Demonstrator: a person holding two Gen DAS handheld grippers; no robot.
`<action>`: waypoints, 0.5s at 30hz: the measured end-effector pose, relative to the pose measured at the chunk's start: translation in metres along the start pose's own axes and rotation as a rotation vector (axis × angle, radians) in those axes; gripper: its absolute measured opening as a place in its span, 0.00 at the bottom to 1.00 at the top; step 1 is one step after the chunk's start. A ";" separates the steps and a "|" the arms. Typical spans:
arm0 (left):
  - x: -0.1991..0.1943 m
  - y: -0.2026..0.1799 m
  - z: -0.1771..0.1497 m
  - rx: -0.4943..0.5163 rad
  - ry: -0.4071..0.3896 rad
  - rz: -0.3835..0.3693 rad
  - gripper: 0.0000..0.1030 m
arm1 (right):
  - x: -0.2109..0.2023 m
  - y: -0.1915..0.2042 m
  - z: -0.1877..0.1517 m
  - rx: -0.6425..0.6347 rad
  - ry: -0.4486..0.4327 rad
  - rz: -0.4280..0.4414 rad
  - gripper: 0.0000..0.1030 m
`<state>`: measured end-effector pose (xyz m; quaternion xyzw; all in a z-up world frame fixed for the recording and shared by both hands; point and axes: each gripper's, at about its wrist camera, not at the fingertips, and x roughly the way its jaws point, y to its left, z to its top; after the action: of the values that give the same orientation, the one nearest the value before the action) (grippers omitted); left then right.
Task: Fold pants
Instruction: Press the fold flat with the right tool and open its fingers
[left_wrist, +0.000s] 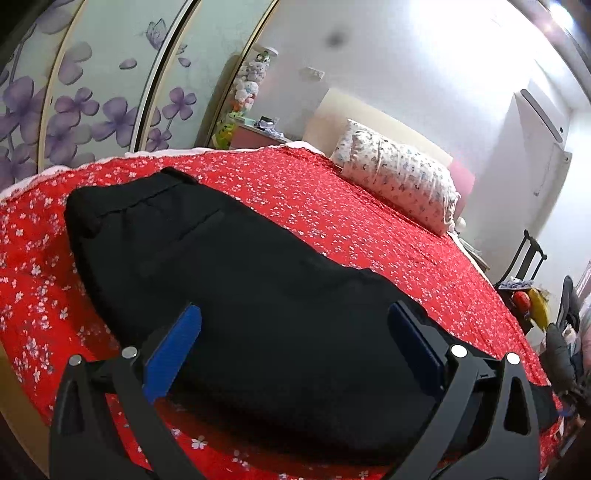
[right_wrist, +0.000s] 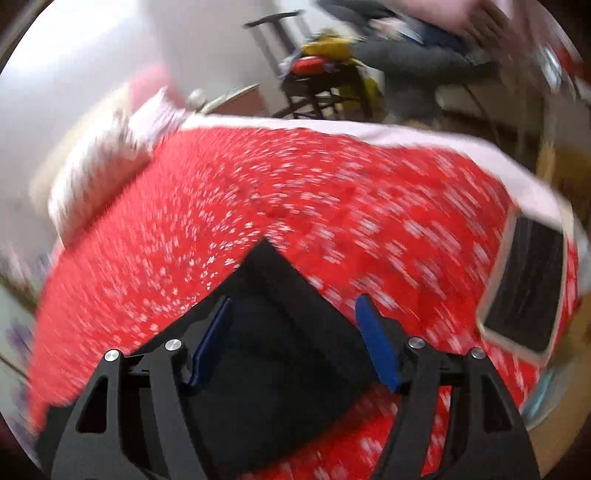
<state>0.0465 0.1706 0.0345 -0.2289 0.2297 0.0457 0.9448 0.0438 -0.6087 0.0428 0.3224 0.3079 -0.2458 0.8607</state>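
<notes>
Left claw wide open, blue pads well apart, nothing gripped. Black pants lie flat on the red floral bedspread, directly under and ahead of this claw, spanning the gap between its fingers; waistband end is far-left of it. Floral wardrobe doors beyond-left, patterned pillow beyond-right, dark chair with clutter far right at the bed edge.

Right claw open about two-thirds, pads clear of the cloth, nothing held. View is motion-blurred. One corner of the pants sits flat on the bedspread between and just ahead of its fingers, pointing away. Pillow far-left of this claw, phone lying screen-up on the bedspread to its right, near the bed edge.
</notes>
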 end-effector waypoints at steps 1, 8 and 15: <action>0.000 0.002 0.000 -0.007 0.003 -0.001 0.98 | -0.005 -0.013 -0.003 0.056 -0.002 0.011 0.66; -0.002 0.010 0.001 -0.043 0.015 -0.009 0.98 | -0.008 -0.070 -0.020 0.268 0.057 0.087 0.53; -0.004 0.012 0.000 -0.045 0.015 0.012 0.98 | -0.005 -0.050 -0.022 0.197 0.030 0.136 0.51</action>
<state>0.0409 0.1815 0.0314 -0.2490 0.2372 0.0547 0.9374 0.0009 -0.6259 0.0132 0.4291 0.2724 -0.2109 0.8350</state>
